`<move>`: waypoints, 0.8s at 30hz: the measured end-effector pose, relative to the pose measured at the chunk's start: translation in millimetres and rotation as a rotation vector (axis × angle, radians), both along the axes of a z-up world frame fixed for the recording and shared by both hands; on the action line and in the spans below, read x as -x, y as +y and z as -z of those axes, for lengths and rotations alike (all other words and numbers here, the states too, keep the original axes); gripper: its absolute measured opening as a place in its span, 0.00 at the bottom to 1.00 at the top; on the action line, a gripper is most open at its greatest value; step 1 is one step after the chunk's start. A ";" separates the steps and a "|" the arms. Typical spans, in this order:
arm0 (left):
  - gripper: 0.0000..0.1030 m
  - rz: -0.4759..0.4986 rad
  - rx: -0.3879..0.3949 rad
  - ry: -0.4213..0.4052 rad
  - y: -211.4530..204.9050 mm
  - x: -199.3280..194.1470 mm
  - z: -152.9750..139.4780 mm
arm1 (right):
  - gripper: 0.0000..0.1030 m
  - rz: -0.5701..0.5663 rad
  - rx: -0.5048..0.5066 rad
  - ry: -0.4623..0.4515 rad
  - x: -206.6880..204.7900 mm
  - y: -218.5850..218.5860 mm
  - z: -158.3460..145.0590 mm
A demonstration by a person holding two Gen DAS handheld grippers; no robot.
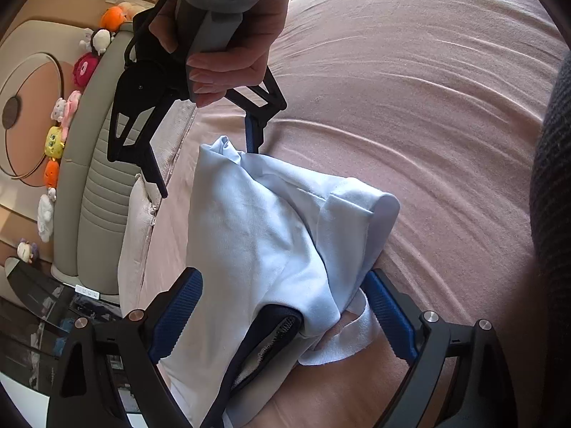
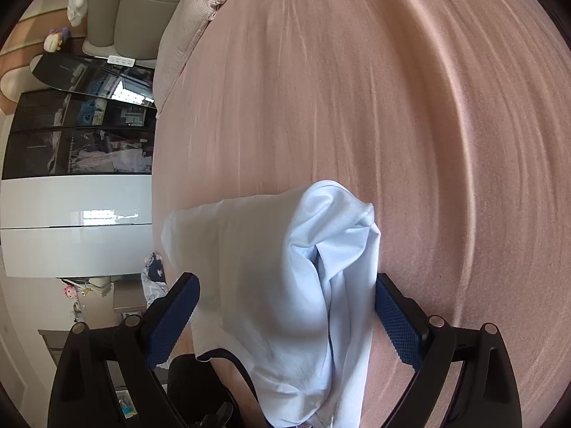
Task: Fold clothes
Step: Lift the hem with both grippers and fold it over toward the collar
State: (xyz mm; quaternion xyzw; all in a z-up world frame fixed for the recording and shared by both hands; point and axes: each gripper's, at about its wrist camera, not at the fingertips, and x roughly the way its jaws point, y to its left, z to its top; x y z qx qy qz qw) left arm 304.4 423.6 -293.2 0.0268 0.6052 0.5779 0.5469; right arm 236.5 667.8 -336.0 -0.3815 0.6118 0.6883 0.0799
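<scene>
While a pale blue garment lies bunched on the pink bed sheet, both grippers stand over it with jaws spread wide. Cloth sits between the blue pads of the left gripper, yet neither pad presses on it; a dark navy trim with a stitched edge shows at its near end. From the left wrist view, the right gripper is held in a hand, one finger at the garment's far end, the other off to the side. No brand, label or writing can be read on the garment. Small soft toys line the padded headboard; a glossy cabinet stands beside the bed.
</scene>
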 end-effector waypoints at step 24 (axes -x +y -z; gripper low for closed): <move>1.00 -0.128 0.061 -0.046 24.9 -0.5 3.6 | 0.94 -0.039 0.070 -0.018 0.8 -1.6 16.1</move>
